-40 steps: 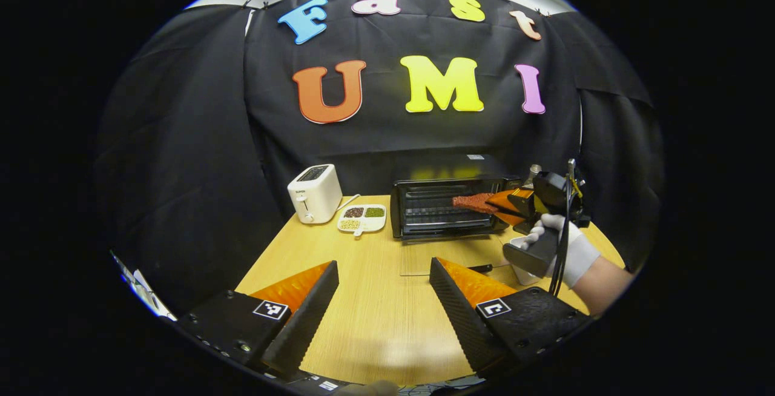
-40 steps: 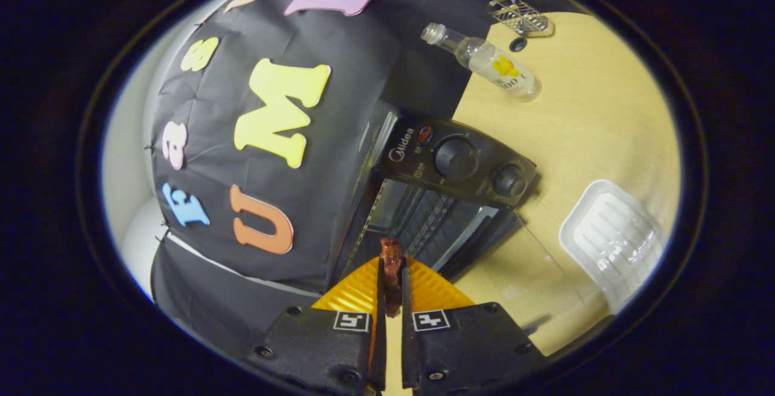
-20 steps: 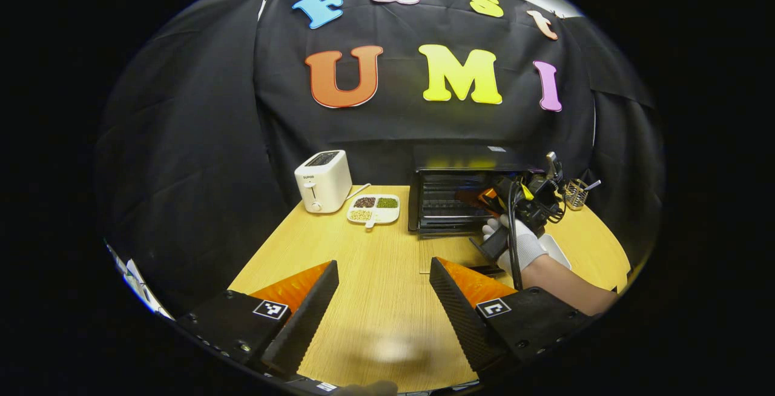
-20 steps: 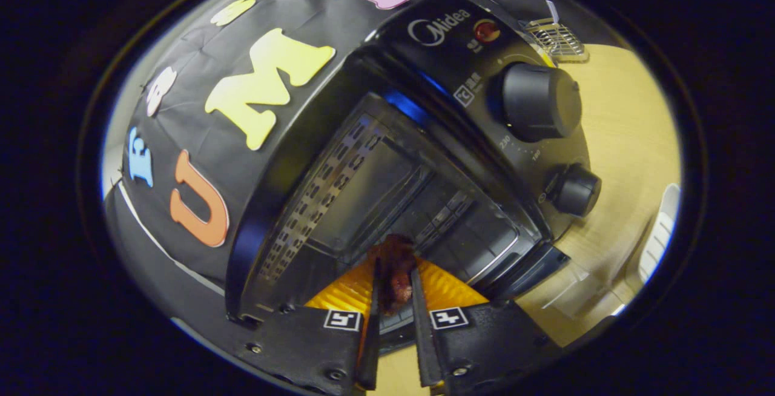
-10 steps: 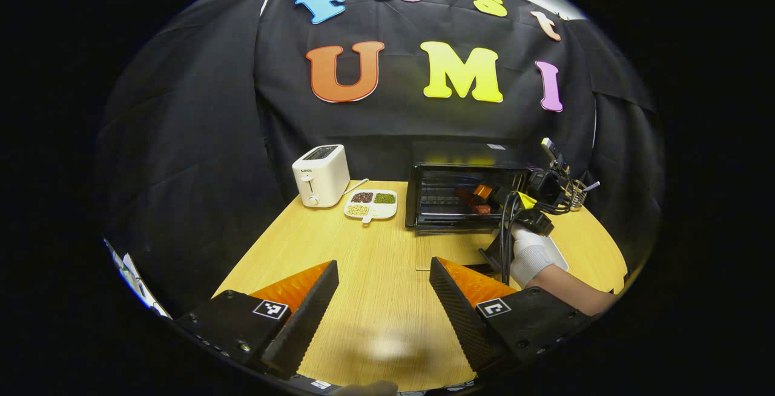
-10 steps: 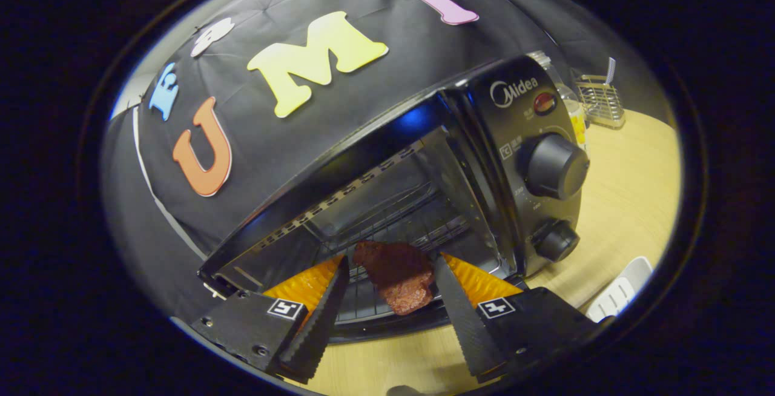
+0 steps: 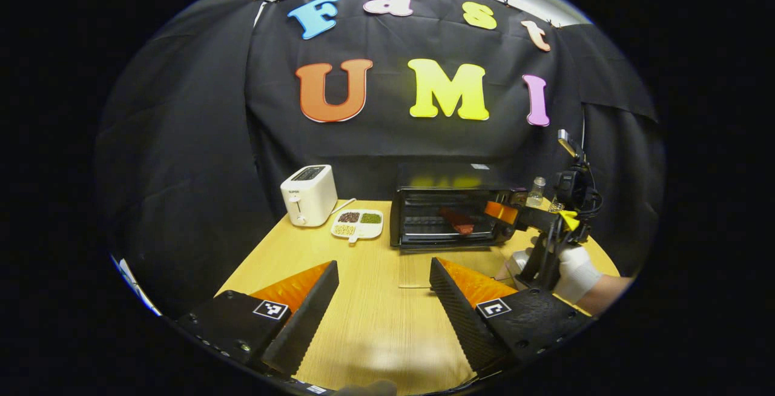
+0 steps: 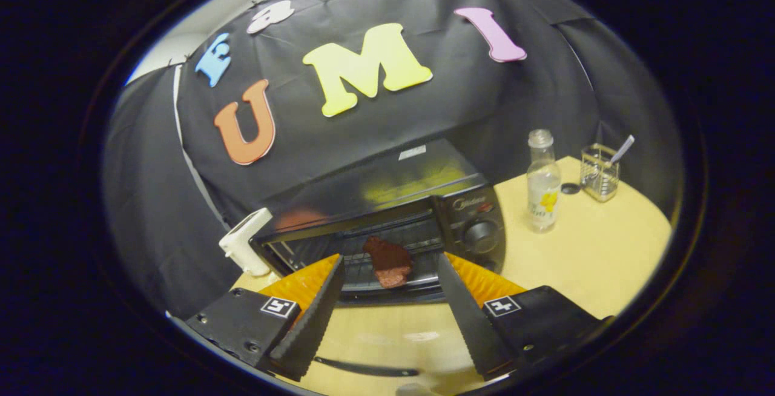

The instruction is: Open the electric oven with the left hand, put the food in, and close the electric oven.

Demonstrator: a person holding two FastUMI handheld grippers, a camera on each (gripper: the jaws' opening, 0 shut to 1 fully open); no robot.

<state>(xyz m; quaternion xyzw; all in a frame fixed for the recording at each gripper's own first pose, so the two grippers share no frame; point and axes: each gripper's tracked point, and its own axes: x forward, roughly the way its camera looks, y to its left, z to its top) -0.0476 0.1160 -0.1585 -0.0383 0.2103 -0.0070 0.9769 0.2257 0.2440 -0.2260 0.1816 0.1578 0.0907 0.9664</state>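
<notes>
Lying on the rack inside the open oven (image 8: 387, 226), the food (image 8: 387, 267) sits straight ahead of the right gripper (image 8: 387, 317), jaws spread and empty, while the left gripper (image 7: 382, 299), also spread, waits farther from the dropped door (image 7: 448, 258).

No legible text on oven (image 8: 466, 226), toaster (image 7: 307, 195) or bottle (image 8: 542, 187): too small, blurred.
</notes>
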